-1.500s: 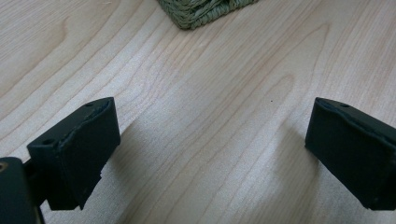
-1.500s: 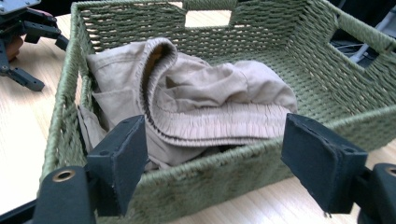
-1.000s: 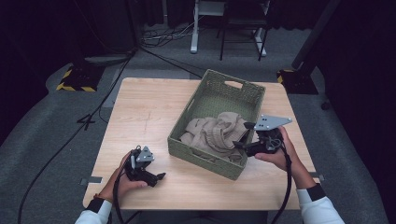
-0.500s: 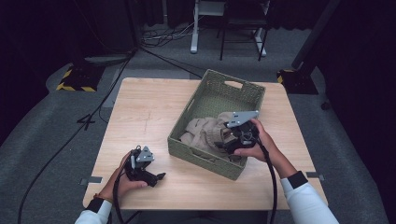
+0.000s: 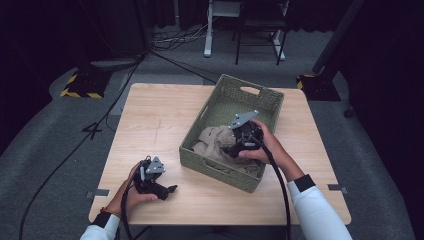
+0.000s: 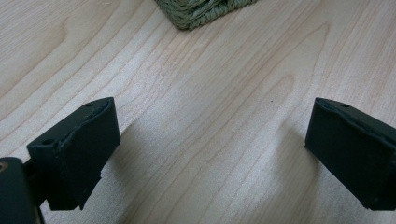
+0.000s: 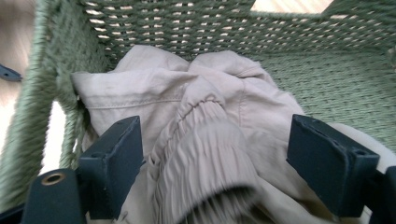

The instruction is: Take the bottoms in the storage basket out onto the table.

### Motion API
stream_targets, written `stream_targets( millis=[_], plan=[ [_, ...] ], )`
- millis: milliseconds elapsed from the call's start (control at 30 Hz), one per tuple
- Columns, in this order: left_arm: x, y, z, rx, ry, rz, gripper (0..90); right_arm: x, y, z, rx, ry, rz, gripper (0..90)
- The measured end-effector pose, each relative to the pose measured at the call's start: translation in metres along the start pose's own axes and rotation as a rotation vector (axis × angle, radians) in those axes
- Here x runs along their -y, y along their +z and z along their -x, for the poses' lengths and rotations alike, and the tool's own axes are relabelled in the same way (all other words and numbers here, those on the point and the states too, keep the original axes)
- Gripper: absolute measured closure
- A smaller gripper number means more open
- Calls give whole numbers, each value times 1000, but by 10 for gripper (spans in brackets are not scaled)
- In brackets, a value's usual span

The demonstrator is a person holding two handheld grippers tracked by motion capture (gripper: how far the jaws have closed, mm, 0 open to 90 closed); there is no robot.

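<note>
Both tongs wide open, right tongs (image 7: 215, 163) straddling beige garment (image 7: 196, 107), left tongs (image 6: 210, 154) over table (image 6: 210, 93)

Woven basket (image 5: 270, 102), matt cloth garment (image 7: 205, 140), wooden table (image 5: 155, 115)

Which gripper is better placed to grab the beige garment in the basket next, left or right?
Right. The right gripper is inside the green basket, jaws open on either side of the beige garment. The left gripper sits open over the bare table, outside the basket.
</note>
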State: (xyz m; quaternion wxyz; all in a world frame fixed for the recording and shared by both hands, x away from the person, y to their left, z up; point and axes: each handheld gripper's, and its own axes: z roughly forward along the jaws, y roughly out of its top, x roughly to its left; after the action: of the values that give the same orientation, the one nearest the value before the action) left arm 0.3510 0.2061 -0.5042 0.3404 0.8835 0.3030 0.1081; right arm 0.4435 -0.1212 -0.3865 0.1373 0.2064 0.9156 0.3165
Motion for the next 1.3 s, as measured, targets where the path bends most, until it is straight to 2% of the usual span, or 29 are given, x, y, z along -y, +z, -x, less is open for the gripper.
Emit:
stream_targets(
  millis=[100, 133, 200, 267, 300, 333, 367, 433, 467, 500, 533, 833, 1000, 1033, 1167, 1200, 1233, 1300],
  plan=[
    [0, 0, 0, -1, 0, 2, 35, -2, 8, 0, -10, -2, -20, 187],
    [0, 0, 0, 0, 0, 0, 35, -3, 17, 0, -11, -2, -44, 185],
    [0, 0, 0, 0, -1, 2, 35, -3, 21, 0, -25, -2, -63, 185],
    [0, 0, 0, 0, 0, 1, 35, -4, 33, -2, -12, -17, -129, 178],
    [0, 0, 0, 0, 0, 1, 35, -4, 33, -2, -12, -17, -129, 178],
    [0, 0, 0, 0, 0, 1, 35, -4, 36, -3, -2, -30, -162, 167],
    [0, 0, 0, 0, 0, 1, 35, -4, 44, -5, 8, -49, -226, 161],
    [0, 0, 0, 0, 0, 2, 35, -4, 52, -7, 24, -74, -292, 161],
    [0, 0, 0, 0, 0, 0, 35, -4, 55, -7, 25, -78, -317, 161],
    [0, 0, 0, 0, 0, 0, 35, -4, 55, -7, 25, -78, -317, 161],
    [0, 0, 0, 0, 0, 0, 35, -3, 59, -8, 16, -87, -351, 162],
    [0, 0, 0, 0, -4, 0, 35, -2, 67, -10, 7, -87, -419, 189],
    [0, 0, 0, 0, -4, 0, 35, -2, 70, -9, -17, -97, -441, 279],
    [0, 0, 0, 0, -4, 0, 35, -2, 72, -9, -16, -114, -455, 370],
    [0, 0, 0, 0, -4, 0, 35, -3, 72, -10, -17, -121, -460, 465],
    [0, 0, 0, 0, -4, 0, 35, -3, 72, -10, -18, -124, -460, 516],
    [0, 0, 0, 0, -4, 0, 35, -3, 71, -10, -18, -127, -454, 607],
    [0, 0, 0, 0, -4, 0, 35, -3, 70, -10, -18, -136, -447, 682]
  ],
)
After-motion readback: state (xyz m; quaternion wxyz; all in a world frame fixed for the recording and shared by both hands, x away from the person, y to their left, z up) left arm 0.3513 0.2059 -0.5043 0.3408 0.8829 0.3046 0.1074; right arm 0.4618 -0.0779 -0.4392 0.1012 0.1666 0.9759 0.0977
